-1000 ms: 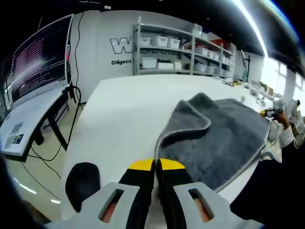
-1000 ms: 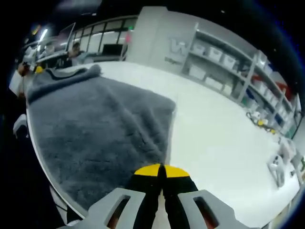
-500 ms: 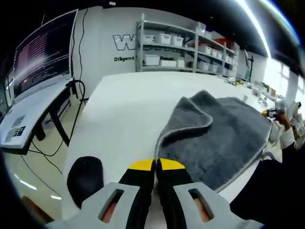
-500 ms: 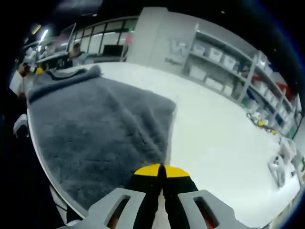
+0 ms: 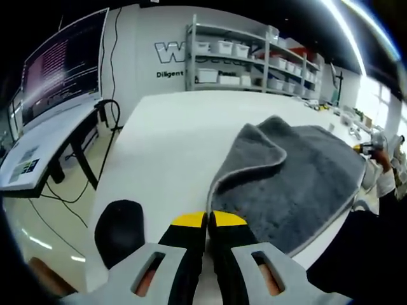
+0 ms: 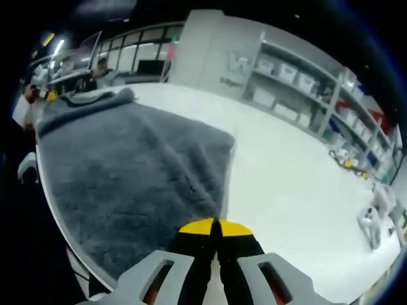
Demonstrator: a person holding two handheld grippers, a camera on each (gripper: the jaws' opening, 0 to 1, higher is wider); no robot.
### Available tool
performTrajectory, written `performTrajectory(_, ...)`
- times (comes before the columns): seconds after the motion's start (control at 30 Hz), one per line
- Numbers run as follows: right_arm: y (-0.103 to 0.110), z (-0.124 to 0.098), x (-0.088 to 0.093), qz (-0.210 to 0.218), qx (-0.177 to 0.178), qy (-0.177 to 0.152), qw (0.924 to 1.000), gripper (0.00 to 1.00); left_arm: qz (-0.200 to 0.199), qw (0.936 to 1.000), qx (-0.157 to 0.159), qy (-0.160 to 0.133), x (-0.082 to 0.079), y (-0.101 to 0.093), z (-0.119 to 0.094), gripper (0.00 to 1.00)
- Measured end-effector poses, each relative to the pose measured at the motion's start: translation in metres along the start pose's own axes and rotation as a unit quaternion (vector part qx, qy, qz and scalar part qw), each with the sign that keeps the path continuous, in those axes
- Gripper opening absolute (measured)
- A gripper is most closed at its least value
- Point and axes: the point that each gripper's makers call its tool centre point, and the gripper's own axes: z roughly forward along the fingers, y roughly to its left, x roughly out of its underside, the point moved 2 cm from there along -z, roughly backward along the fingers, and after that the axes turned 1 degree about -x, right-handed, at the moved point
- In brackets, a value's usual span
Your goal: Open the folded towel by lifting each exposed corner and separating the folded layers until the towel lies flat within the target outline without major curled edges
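Note:
A grey towel [image 5: 299, 184] lies spread on the white table [image 5: 172, 146], with its far left corner [image 5: 257, 149] curled back over itself. My left gripper [image 5: 208, 220] is shut at the towel's near corner, and the hem runs straight into its yellow tips. In the right gripper view the towel [image 6: 133, 171] narrows to a corner at my right gripper [image 6: 215, 225], which is shut on it. The curled corner [image 6: 117, 95] shows at the far end. A hand holds the right gripper [image 5: 364, 148] at the towel's far side. The left gripper [image 6: 48, 93] sits by the curl.
Shelves with white bins [image 5: 222, 60] line the back wall. A desk with a large monitor [image 5: 60, 67] stands left of the table, and a black round seat [image 5: 117, 229] is below the table edge. Small items [image 6: 346, 162] and a white object [image 6: 369, 225] lie far right.
The left gripper view has shifted a little, so that hand has moved slightly; the towel keeps its shape. The right gripper view is unchanged.

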Motion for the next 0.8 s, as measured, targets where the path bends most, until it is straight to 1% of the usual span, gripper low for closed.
performTrajectory(0.23,-0.005,0.002,0.0,0.003,0.0,0.0,1.0,0.0,-0.001,1.0,-0.005,0.003,0.004,0.001,-0.002,0.02)
performTrajectory(0.7,-0.003,0.001,0.0,0.001,-0.002,-0.004,1.0,0.0,-0.004,0.9999,-0.01,0.011,0.009,0.004,-0.003,0.02)
performTrajectory(0.8,-0.003,0.0,0.0,0.0,-0.004,-0.003,1.0,0.0,0.002,0.9998,-0.012,0.019,0.012,0.004,-0.004,0.02)
